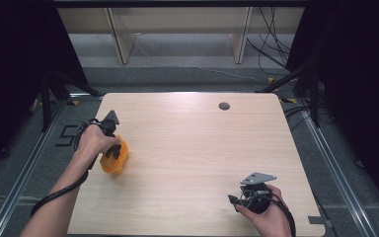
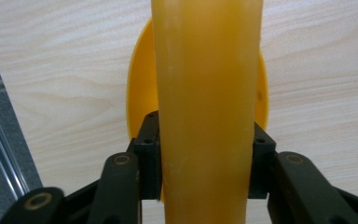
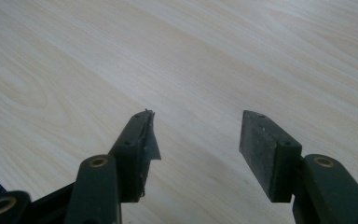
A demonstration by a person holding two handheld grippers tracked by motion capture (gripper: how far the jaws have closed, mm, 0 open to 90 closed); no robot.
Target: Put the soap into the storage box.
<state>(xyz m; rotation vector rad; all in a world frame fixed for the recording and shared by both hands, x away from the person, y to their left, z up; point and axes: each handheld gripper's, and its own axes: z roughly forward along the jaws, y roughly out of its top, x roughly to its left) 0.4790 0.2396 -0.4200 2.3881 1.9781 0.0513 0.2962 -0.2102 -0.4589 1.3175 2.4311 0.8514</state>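
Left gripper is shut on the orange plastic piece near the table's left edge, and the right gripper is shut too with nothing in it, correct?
Not quite. The right gripper is open, jaws spread over bare table, as the right gripper view shows. The left gripper is indeed shut on the orange plastic piece.

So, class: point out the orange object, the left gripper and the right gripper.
orange object (image 2: 207, 93): left gripper view, its broad front face.
left gripper (image 1: 112, 148): high view, between its fingertips.
right gripper (image 3: 196, 140): right gripper view, gap between open jaws.
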